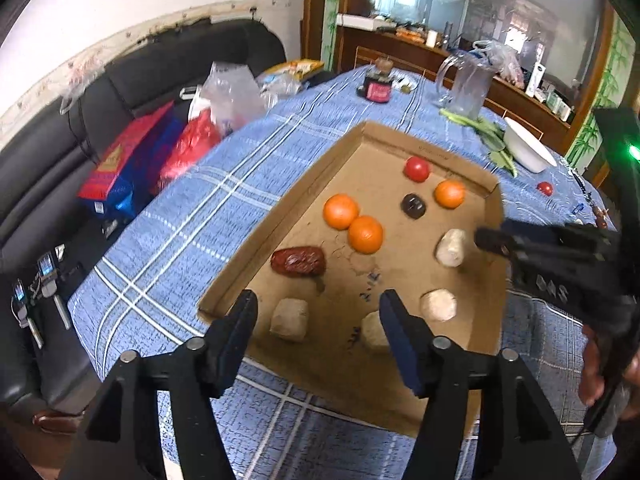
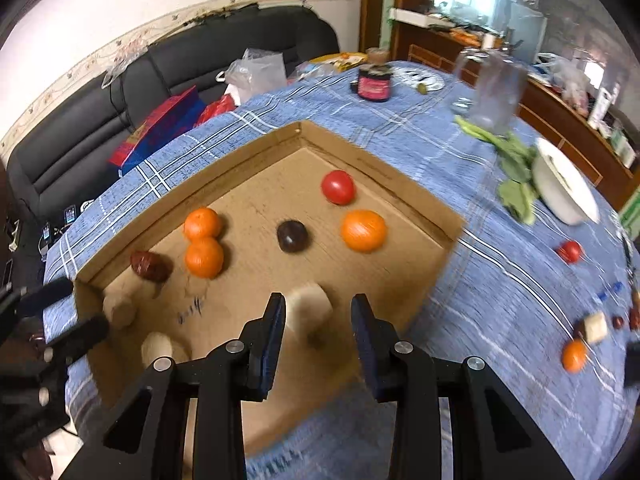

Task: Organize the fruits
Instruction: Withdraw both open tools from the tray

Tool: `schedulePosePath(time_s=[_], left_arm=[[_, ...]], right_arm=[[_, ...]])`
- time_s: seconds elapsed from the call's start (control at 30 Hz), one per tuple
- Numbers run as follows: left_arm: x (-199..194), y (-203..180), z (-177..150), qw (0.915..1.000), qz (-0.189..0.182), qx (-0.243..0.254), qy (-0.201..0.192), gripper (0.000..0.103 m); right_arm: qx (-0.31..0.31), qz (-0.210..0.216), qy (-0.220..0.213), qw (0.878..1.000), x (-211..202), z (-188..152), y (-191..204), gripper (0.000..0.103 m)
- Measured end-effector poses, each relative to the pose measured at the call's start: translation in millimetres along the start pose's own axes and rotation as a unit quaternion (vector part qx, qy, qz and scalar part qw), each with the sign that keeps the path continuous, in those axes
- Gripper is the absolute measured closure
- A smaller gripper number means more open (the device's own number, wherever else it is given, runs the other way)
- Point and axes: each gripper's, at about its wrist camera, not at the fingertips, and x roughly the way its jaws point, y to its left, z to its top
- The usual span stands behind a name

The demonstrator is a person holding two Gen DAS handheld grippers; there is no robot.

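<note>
A shallow cardboard tray (image 1: pixel 280 216) on the blue checked tablecloth holds three oranges (image 1: pixel 341 211), a tomato (image 1: pixel 417 169), a dark round fruit (image 1: pixel 413 205), a red date (image 1: pixel 298 261) and several pale beige chunks (image 1: pixel 438 305). My left gripper (image 1: pixel 318 312) hovers open over the tray's near end. A beige chunk (image 1: pixel 289 320) lies below, between its fingers and untouched. My right gripper (image 2: pixel 319 316) is open over the tray's right side; another pale chunk (image 2: pixel 310 304) rests on the cardboard between its fingers, with a gap on the right. In the left wrist view the right gripper (image 1: pixel 494 232) sits beside that chunk (image 1: pixel 451 247).
Loose on the cloth to the right of the tray lie a small tomato (image 2: pixel 570 251), an orange (image 2: pixel 574 356), a beige chunk (image 2: pixel 596 326) and small dates (image 2: pixel 618 322). A white bowl (image 2: pixel 564 188), greens (image 2: pixel 516 176), a glass pitcher (image 2: pixel 494 92) and a dark jar (image 2: pixel 374 82) stand farther back. A black sofa (image 1: pixel 120 92) lies left.
</note>
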Motion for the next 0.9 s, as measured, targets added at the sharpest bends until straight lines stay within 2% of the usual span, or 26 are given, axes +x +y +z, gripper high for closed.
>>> schedulePosePath(time_s=[0.07,0.13,0.43,0.73,0.9], left_arm=[[-4,-9,2,0.9999,-0.004,0.008,-0.005,0.035],[-7,-21,3,0.9998,-0.010,0.015,-0.009,0.035],[-9,-85,9,0.9970,-0.047,0.059,-0.016,0.033],[2,-170,3,0.9892,-0.079,0.124,0.002,0.030],[16,-207,1,0.9847,-0.085,0.150,0.023,0.030]], right_arm=[[0.015,-0.003,-0.007,1.000,-15,-12,-10,0.051],[0.036,-0.008,-0.014,0.999,-30,-26,-23,0.043],[0.122,-0.048,-0.024,0.991,-78,-86,-95,0.043],[0.211,-0.104,-0.022,0.972,-111,-149,-182,0.043],[0.236,-0.121,-0.023,0.964,-111,-157,-227,0.043]])
